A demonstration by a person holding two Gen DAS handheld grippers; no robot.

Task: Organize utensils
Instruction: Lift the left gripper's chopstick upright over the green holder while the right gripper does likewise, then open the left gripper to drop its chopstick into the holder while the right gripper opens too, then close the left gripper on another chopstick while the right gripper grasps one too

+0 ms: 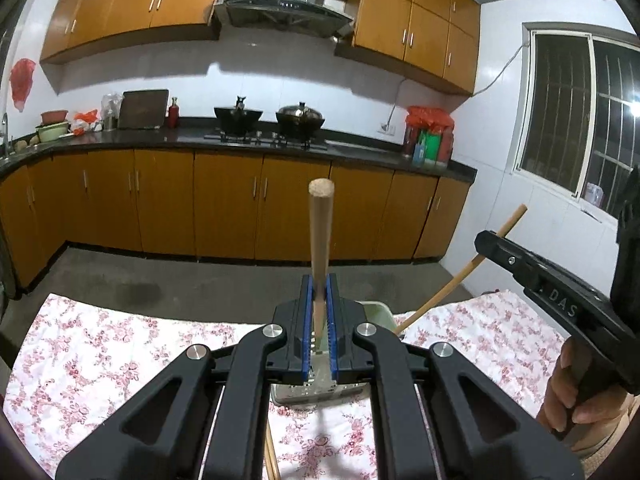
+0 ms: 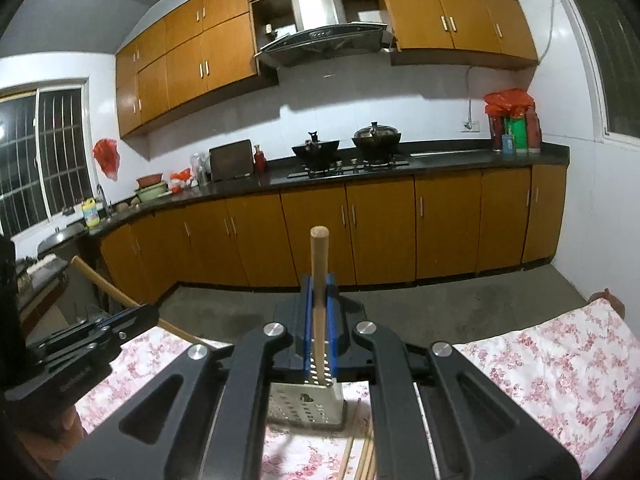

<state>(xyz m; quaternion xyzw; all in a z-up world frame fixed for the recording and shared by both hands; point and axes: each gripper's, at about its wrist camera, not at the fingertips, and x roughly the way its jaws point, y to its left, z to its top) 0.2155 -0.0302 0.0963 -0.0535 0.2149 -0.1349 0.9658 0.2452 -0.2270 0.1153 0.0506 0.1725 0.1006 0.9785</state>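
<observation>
A floral cloth (image 1: 100, 344) is spread beneath a perforated metal holder (image 2: 308, 404). Above the holder, a wooden stick (image 1: 319, 240) is clamped upright by the left gripper (image 1: 319, 300), and another stick (image 2: 319, 280) by the right gripper (image 2: 319, 300). Chopsticks (image 2: 366, 456) lie just beside the holder.

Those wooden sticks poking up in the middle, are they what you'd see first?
Yes. In each view a wooden stick stands upright, pinched between blue gripper pads. Under the right gripper sits a shiny metal holder with holes, on a pink flowery cloth. Behind are orange cabinets.
</observation>
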